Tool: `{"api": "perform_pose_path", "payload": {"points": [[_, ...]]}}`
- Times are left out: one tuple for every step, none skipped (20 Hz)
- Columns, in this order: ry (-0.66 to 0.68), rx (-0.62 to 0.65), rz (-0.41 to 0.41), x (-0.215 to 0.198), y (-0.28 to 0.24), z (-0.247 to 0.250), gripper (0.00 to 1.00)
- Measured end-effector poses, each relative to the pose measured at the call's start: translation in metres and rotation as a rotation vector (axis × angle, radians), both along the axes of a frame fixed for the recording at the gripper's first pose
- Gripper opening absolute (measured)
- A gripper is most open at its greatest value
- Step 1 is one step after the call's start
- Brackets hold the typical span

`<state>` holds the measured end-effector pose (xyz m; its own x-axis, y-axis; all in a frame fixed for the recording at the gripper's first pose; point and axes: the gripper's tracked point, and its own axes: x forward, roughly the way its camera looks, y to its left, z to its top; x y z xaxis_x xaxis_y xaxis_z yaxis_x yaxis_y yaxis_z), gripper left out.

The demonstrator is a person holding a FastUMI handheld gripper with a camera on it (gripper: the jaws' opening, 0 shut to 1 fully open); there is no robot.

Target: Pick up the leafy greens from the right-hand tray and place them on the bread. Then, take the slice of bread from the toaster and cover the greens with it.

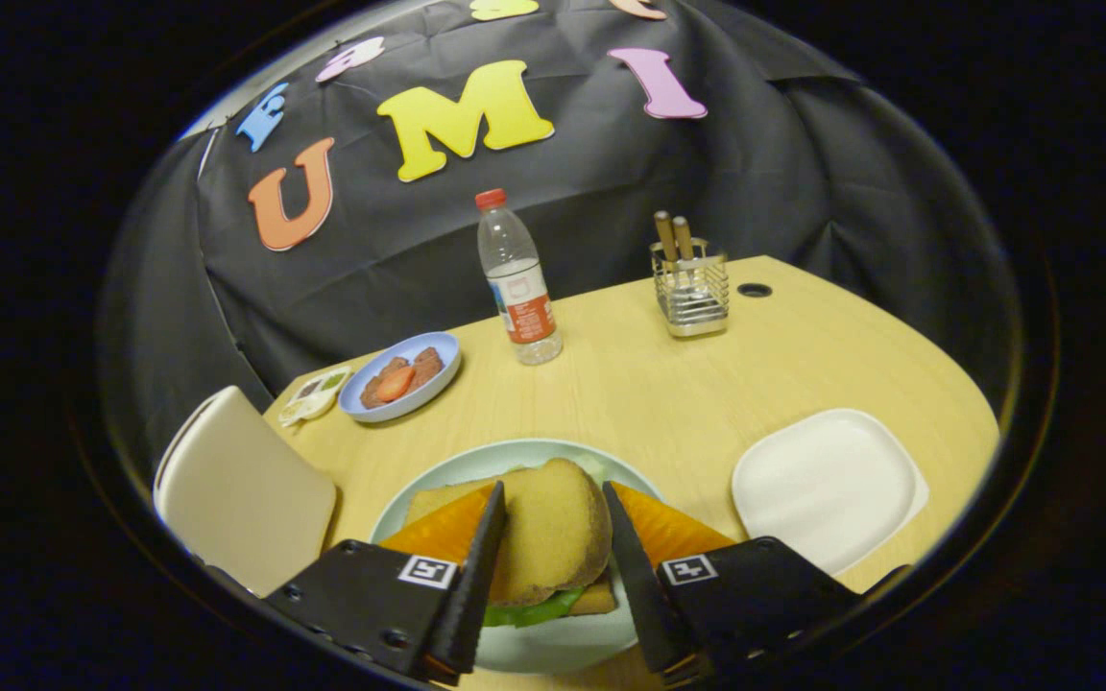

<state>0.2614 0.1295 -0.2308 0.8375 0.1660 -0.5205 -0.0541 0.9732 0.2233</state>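
A tan bread slice [553,537] lies tilted on top of leafy greens [534,609], whose green edge shows under its near side. Beneath them a lower bread slice [597,601] rests on a pale green plate [476,463]. My gripper [553,494] straddles the top slice, one black finger against each of its sides, shut on it. A cream, rounded toaster [236,489] stands to the left of the plate. The white tray [827,485] to the right of the plate is bare.
Beyond the plate on the wooden table [668,384] stand a blue plate of sliced meat and tomato [402,376], a small sauce dish [315,393], a water bottle [519,283] and a wire cutlery holder [692,288]. A cable hole [755,289] is near the far edge.
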Motion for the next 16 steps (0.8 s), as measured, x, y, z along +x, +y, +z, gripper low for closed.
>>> {"api": "perform_pose_path", "payload": {"points": [[-0.017, -0.035, -0.008, -0.002, -0.004, 0.001, 0.66], [-0.036, -0.073, -0.025, -0.001, -0.009, 0.004, 0.67], [-0.054, -0.101, -0.039, -0.005, -0.012, 0.008, 0.68], [-0.066, -0.113, -0.044, -0.009, -0.012, 0.012, 0.69], [-0.080, -0.115, -0.047, -0.014, -0.011, 0.017, 0.70], [-0.089, -0.115, -0.052, -0.019, -0.010, 0.021, 0.71], [-0.096, -0.108, -0.055, -0.028, -0.009, 0.027, 0.72], [-0.103, -0.100, -0.062, -0.034, -0.008, 0.032, 0.74], [-0.114, -0.088, -0.063, -0.041, -0.005, 0.039, 0.75], [-0.118, -0.083, -0.063, -0.048, -0.003, 0.044, 0.77], [-0.129, -0.085, -0.067, -0.056, -0.002, 0.051, 0.79], [-0.145, -0.089, -0.065, -0.063, 0.000, 0.059, 0.82], [-0.167, -0.099, -0.068, -0.071, 0.001, 0.069, 0.85], [-0.186, -0.110, -0.073, -0.078, 0.001, 0.076, 0.87], [-0.209, -0.116, -0.073, -0.087, 0.005, 0.088, 0.89], [-0.226, -0.126, -0.082, -0.095, 0.006, 0.097, 0.91]]}}
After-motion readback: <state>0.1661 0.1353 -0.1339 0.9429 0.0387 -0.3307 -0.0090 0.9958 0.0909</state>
